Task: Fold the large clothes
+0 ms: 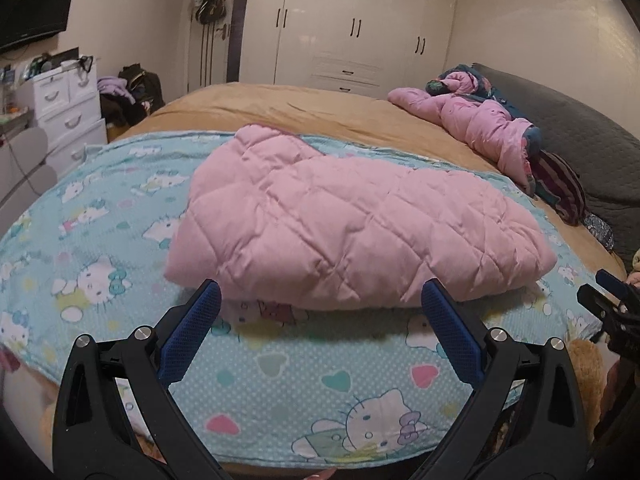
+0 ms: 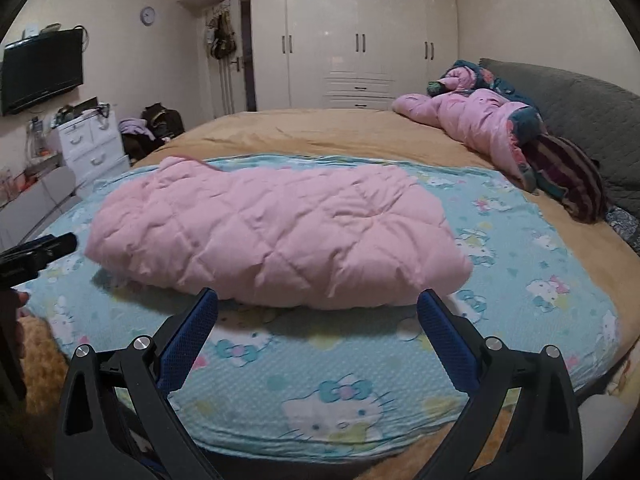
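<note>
- Pink quilted garment (image 1: 340, 224) lies folded into a thick bundle on the light-blue cartoon-cat blanket (image 1: 100, 240), in the middle of the bed.
- Blanket covers the near part of the bed; tan bedcover (image 1: 320, 108) shows beyond it.
- Left hand-held gripper (image 1: 320, 304): blue-padded fingers (image 1: 192, 332) spread wide, nothing between them, tips just short of the bundle's near edge, no contact visible.
- Right hand-held gripper (image 2: 318, 308): fingers (image 2: 448, 344) likewise spread wide and empty, poised just before the garment's (image 2: 276, 232) near edge.
- Each gripper shows at the edge of the other's view: right one (image 1: 612, 304) at far right, left one (image 2: 36, 252) at far left.
- Second pink padded garment (image 2: 472, 128) lies crumpled at the far right of the bed, against the grey headboard (image 2: 580, 104), well apart from the folded one.
- White wardrobe (image 2: 356, 40) along the back wall; white drawer unit (image 1: 68, 108) at left.
</note>
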Demonstrator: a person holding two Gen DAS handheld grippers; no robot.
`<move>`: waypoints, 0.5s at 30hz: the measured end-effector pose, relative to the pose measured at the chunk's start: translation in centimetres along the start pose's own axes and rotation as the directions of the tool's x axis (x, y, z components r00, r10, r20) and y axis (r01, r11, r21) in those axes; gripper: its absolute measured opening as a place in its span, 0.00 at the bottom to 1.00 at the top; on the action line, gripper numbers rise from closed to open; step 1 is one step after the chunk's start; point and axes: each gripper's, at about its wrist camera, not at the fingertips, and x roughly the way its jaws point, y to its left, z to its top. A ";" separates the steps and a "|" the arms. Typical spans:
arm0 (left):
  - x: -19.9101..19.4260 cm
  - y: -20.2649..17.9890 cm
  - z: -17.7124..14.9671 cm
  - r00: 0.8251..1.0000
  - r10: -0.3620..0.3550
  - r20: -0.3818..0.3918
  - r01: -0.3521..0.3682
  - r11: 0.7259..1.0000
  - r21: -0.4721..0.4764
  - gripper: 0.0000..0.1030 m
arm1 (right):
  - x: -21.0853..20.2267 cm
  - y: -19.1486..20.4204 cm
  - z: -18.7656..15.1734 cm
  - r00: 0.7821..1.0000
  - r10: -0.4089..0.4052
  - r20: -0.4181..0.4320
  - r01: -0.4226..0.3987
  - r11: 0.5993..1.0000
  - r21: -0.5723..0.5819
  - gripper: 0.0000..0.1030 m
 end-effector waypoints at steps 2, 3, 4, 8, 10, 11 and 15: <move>-0.3 -0.1 0.0 1.000 0.016 0.009 -0.016 1.000 0.002 0.91 | -0.2 0.3 0.1 1.000 0.008 0.004 -0.008 1.000 0.004 0.96; -0.4 -0.1 0.0 1.000 0.016 0.013 -0.016 1.000 0.001 0.91 | -0.3 0.5 0.2 1.000 0.022 0.009 -0.022 1.000 0.009 0.96; -0.6 -0.1 -0.1 1.000 0.010 0.015 -0.010 1.000 0.001 0.91 | -0.3 0.4 0.2 1.000 0.020 0.010 -0.021 1.000 0.006 0.96; -0.8 -0.2 -0.2 1.000 0.027 0.016 -0.027 0.999 0.020 0.91 | -0.3 0.8 0.3 1.000 0.020 0.008 -0.020 1.000 0.006 0.96; -0.8 -0.2 -0.3 1.000 0.027 0.013 -0.027 0.999 0.021 0.91 | -0.1 0.9 0.4 1.000 0.022 -0.009 -0.022 1.000 0.008 0.96; -0.8 -0.2 -0.3 1.000 0.029 0.012 -0.029 0.999 0.023 0.91 | 0.0 1.0 0.4 1.000 0.022 -0.010 -0.022 1.000 0.008 0.96; -0.8 -0.3 -0.3 0.999 0.044 0.010 -0.044 0.999 0.033 0.91 | 0.0 1.0 0.2 1.000 0.023 -0.008 -0.023 1.000 0.007 0.96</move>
